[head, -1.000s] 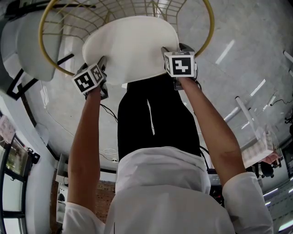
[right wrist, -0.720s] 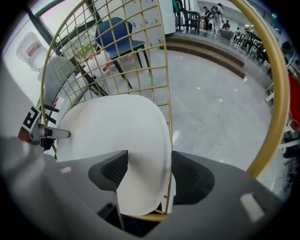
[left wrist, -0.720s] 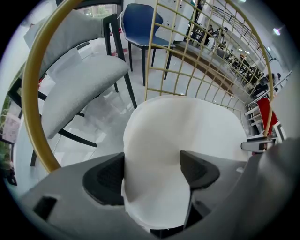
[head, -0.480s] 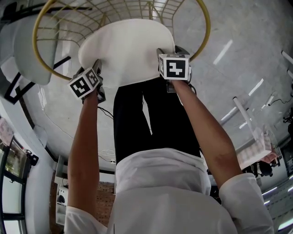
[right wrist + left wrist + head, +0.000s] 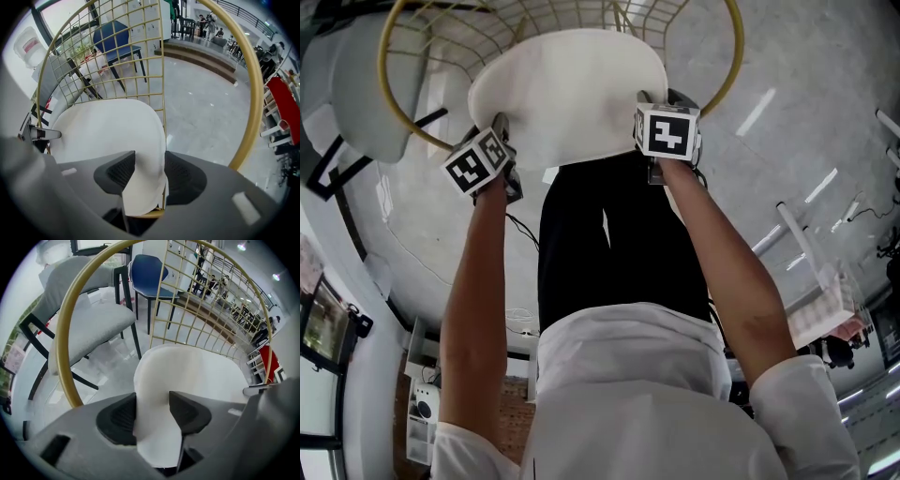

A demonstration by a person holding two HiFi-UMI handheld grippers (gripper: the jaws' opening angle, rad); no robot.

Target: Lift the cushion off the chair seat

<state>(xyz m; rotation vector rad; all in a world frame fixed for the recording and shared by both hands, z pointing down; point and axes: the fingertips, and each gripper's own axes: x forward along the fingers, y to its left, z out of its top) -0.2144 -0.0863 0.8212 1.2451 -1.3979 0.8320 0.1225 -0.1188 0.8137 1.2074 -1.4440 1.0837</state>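
A white cushion [image 5: 567, 94] lies on the seat of a gold wire chair [image 5: 394, 122]. My left gripper [image 5: 506, 136] is at the cushion's front left corner and my right gripper [image 5: 643, 105] at its front right corner, both pointing steeply down. In the left gripper view the cushion's edge [image 5: 187, 376] fills the gap of the left gripper [image 5: 152, 404], whose jaws are closing with both pads touching it. In the right gripper view the right gripper [image 5: 150, 164] is likewise closing on the folded cushion edge [image 5: 103, 131].
The chair's gold ring [image 5: 65, 333] and wire back [image 5: 126, 61] curve round the cushion. A grey chair [image 5: 356, 84] stands to the left, a blue chair [image 5: 150, 273] beyond. The person's black trousers [image 5: 619, 244] are just in front of the seat. A white rack [image 5: 825, 300] is at the right.
Both grippers have stayed at the cushion's front corners. The view swayed a little to the left and back. The cushion lies much as before.
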